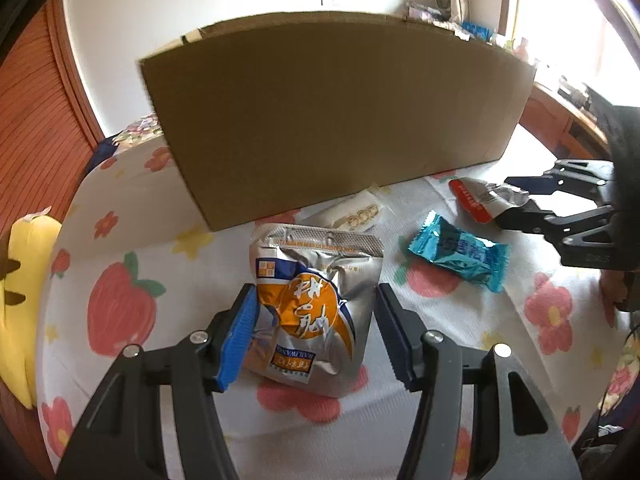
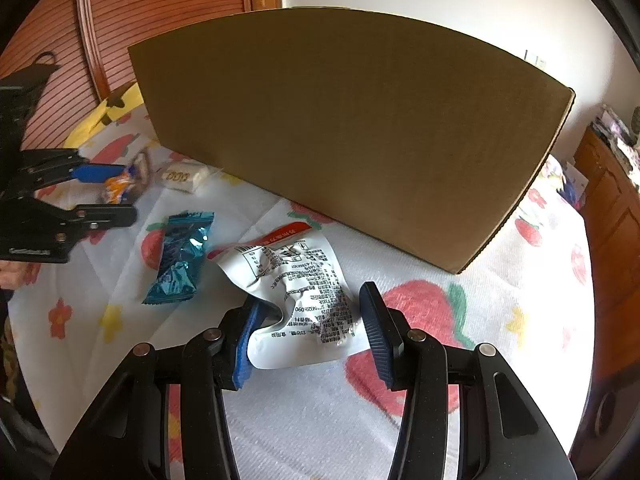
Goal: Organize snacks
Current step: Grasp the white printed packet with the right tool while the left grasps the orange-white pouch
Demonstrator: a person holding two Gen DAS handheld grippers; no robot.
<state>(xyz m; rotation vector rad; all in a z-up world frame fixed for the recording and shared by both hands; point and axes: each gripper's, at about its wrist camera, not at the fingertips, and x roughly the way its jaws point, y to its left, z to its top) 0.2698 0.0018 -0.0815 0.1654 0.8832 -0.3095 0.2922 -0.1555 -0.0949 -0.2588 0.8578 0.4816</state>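
My left gripper [image 1: 316, 296] is shut on a crumpled silver and orange snack pouch [image 1: 312, 312], with a blue pad on each side of it, just above the flowered sheet [image 1: 120, 320]. In the right wrist view that left gripper [image 2: 128, 192] shows blurred at the far left with the orange pouch [image 2: 120, 186] between its fingers. My right gripper [image 2: 312, 300] is shut on a creased white pouch with a red strip [image 2: 296, 276]. From the left wrist view the right gripper [image 1: 510, 200] holds this pouch [image 1: 476, 196] at the right. A big cardboard box [image 1: 332, 120] stands behind both.
A teal wrapped snack [image 1: 460, 256] lies on the sheet between the two grippers. A small white packet with gold rings [image 1: 356, 216] rests at the box's foot. A yellow plush toy [image 1: 28, 280] sits at the left edge. A wooden desk [image 2: 612, 208] with clutter stands at the right.
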